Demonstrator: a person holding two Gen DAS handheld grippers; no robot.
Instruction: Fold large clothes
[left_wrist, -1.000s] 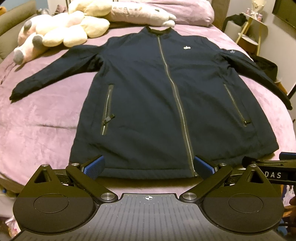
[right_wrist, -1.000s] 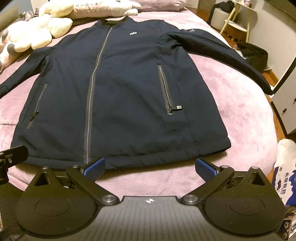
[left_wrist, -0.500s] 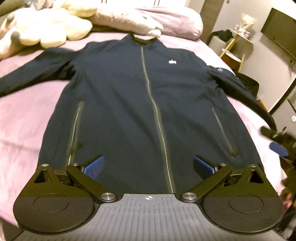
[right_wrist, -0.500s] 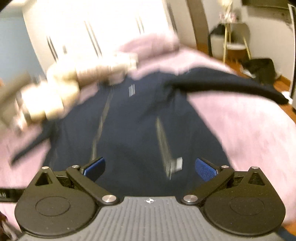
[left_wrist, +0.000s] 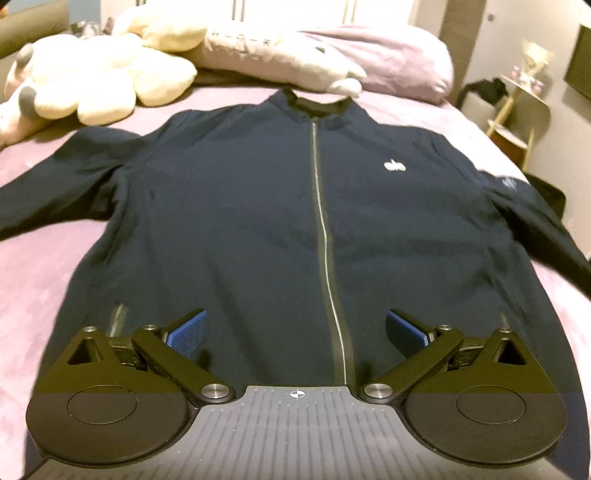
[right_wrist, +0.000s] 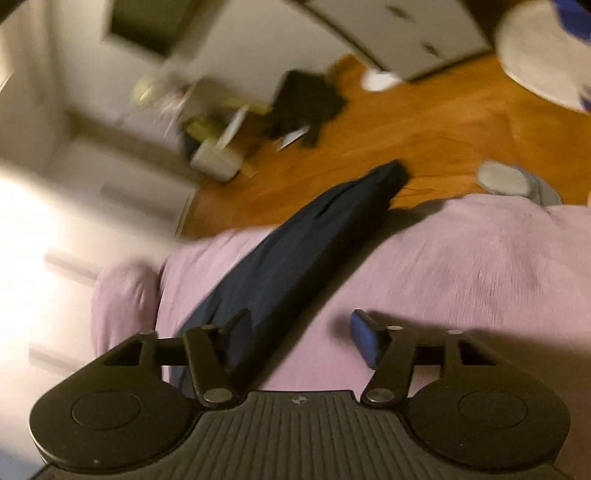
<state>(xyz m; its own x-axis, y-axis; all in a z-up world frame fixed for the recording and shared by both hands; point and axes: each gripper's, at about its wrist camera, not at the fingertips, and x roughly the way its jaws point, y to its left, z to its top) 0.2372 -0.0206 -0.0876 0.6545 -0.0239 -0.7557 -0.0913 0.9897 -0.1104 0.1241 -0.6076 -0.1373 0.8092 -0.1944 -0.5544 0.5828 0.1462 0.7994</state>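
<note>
A dark navy jacket (left_wrist: 258, 206) lies flat and face up on a bed (left_wrist: 40, 280) with a pink-lilac cover, zipped to the collar, which points to the far end. Its zip (left_wrist: 325, 236) runs down the middle, and a small white logo (left_wrist: 394, 166) sits on the chest to the right of it. At the far left, cream and pink soft toys (left_wrist: 96, 81) are piled near the jacket's left shoulder, and a lilac pillow (left_wrist: 388, 55) lies beyond the collar. One sleeve reaches out to the left across the cover; the other runs off to the right toward the bed's edge.

The left gripper (left_wrist: 295, 330) hangs over the lower front of the jacket, its jaws spread wide on either side of the zip with nothing clamped between them; whether the blue pads touch the cloth cannot be told.

The right-wrist view is blurred. The right gripper (right_wrist: 299, 338) is above the right sleeve (right_wrist: 295, 258), which lies on the cover with its cuff past the bed's edge over the wooden floor (right_wrist: 424, 122). Its jaws have just been closing and stand partly apart. The left finger is over the sleeve and the right finger (right_wrist: 364, 338) over bare cover, so the sleeve lies partly between them, not pinched. A dark heap (right_wrist: 306, 103) lies on the floor farther off.
</note>
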